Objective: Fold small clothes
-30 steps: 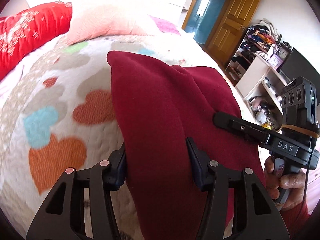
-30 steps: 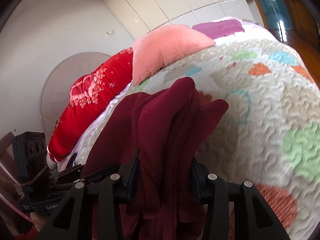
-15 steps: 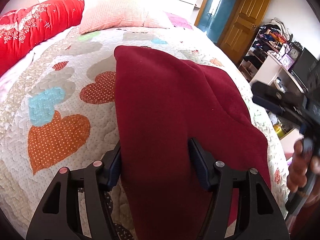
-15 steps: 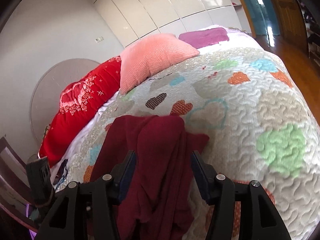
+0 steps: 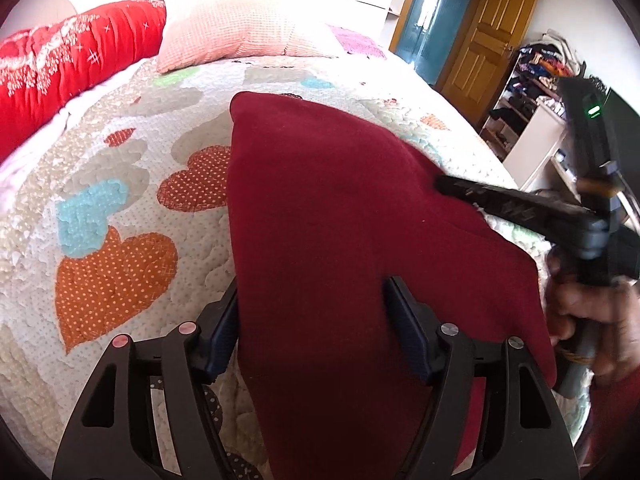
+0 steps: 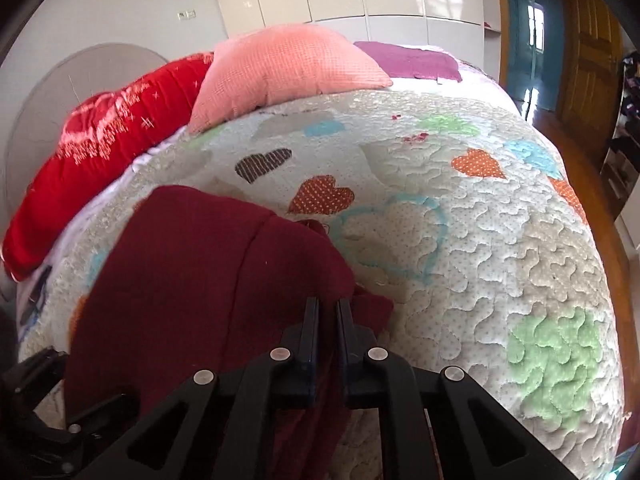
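Garment: I see the dark red garment [image 5: 328,216] lying folded on the quilt [image 5: 120,200], spread toward the foot edge of the bed, where my two grippers are; in the right wrist view it [image 6: 208,276] shows a fold line running down its middle.

Left gripper: my left gripper [image 5: 312,320] has its fingers spread wide on either side of the garment's near end; the cloth fills the gap between them. The pads sit beside the fabric, and I cannot tell whether they press on it, so I read this claw as released.

Right gripper: my right gripper [image 6: 328,320] is clenched, the two fingers nearly together, with a thin edge of the garment pinched between them at the cloth's right-hand side. In the left wrist view the same tool [image 5: 500,200] reaches in from the right edge of the bed, its tip touching the garment, held by my hand [image 5: 592,312].

Bed: the quilt carries coloured hearts; an orange heart [image 5: 108,276] lies just left of the garment.

Head end: a pink pillow [image 6: 288,68] and a red bolster [image 6: 104,140] lie at the far edge, well apart from the garment.

Room: a wooden door [image 5: 492,40] stands beyond the bed's right side.
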